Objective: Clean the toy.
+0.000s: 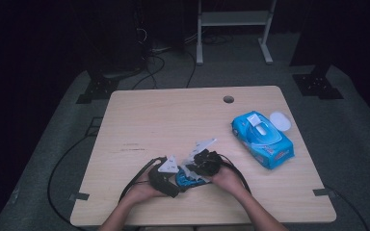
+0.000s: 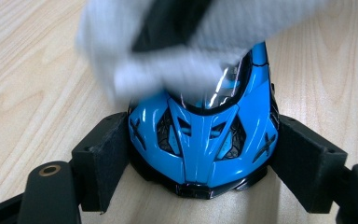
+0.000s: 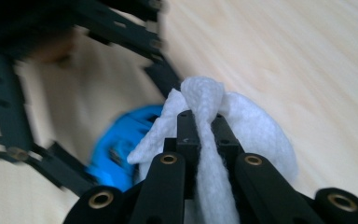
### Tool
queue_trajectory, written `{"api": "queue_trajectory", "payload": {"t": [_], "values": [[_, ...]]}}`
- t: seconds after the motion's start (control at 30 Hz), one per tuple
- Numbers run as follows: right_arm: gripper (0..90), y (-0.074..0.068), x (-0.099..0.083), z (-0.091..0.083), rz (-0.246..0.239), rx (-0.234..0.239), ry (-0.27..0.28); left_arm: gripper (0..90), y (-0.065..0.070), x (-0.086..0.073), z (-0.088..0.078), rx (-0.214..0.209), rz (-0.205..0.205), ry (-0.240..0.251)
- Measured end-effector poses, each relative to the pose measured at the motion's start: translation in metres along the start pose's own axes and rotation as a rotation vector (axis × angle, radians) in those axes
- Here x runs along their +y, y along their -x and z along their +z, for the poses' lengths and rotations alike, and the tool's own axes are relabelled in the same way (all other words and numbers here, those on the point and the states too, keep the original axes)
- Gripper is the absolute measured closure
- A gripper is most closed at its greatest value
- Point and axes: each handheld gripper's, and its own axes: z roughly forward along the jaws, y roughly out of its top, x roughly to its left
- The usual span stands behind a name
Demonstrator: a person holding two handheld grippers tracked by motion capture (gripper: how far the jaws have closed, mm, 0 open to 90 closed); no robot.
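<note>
A blue toy car rests on the wooden table, near its front edge. My left gripper is shut on the car, one black pad pressed to each side. My right gripper is shut on a white wipe, which bunches around its jaws. The wipe lies blurred over the car's windscreen and roof. In the high view the left gripper and the right gripper meet over the car. The right gripper view has the car low at the left, between the left gripper's jaws.
A blue pack of wet wipes lies at the table's right side with its white lid flipped open. A cable hole sits near the far edge. Black cables trail off the front left of the table.
</note>
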Motion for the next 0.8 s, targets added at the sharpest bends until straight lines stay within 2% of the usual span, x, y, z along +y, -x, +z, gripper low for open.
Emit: {"api": "queue_trajectory", "payload": {"t": [0.1, 0.2, 0.27, 0.43, 0.5, 0.57, 0.67, 0.8], "values": [[84.6, 0.016, -0.011, -0.013, 0.033, -0.053, -0.011, 23.1, 0.000, 0.000, 0.000, -0.001, 0.000, 0.001], [84.6, 0.026, -0.022, -0.023, 0.078, -0.039, 0.018, 23.0, -0.001, 0.001, 0.000, -0.002, 0.003, -0.003], [84.7, 0.023, -0.022, -0.024, 0.068, -0.058, 0.012, 23.0, -0.001, 0.001, 0.001, -0.002, 0.003, -0.003], [85.0, 0.012, -0.018, -0.019, 0.029, -0.042, 0.032, 23.0, -0.001, 0.001, 0.000, -0.001, 0.002, -0.003], [84.9, 0.017, -0.021, -0.023, 0.041, -0.035, 0.025, 23.0, -0.001, 0.001, 0.000, 0.000, 0.004, -0.005], [84.9, 0.022, -0.027, -0.029, 0.043, -0.057, 0.013, 23.0, -0.001, 0.001, 0.000, 0.000, 0.005, -0.007], [84.9, 0.027, -0.039, -0.039, 0.069, -0.062, 0.013, 23.0, -0.001, 0.001, 0.000, -0.003, 0.004, -0.006], [85.1, 0.026, -0.047, -0.046, 0.102, -0.055, 0.039, 22.6, -0.001, 0.001, 0.001, 0.001, -0.002, -0.007]]}}
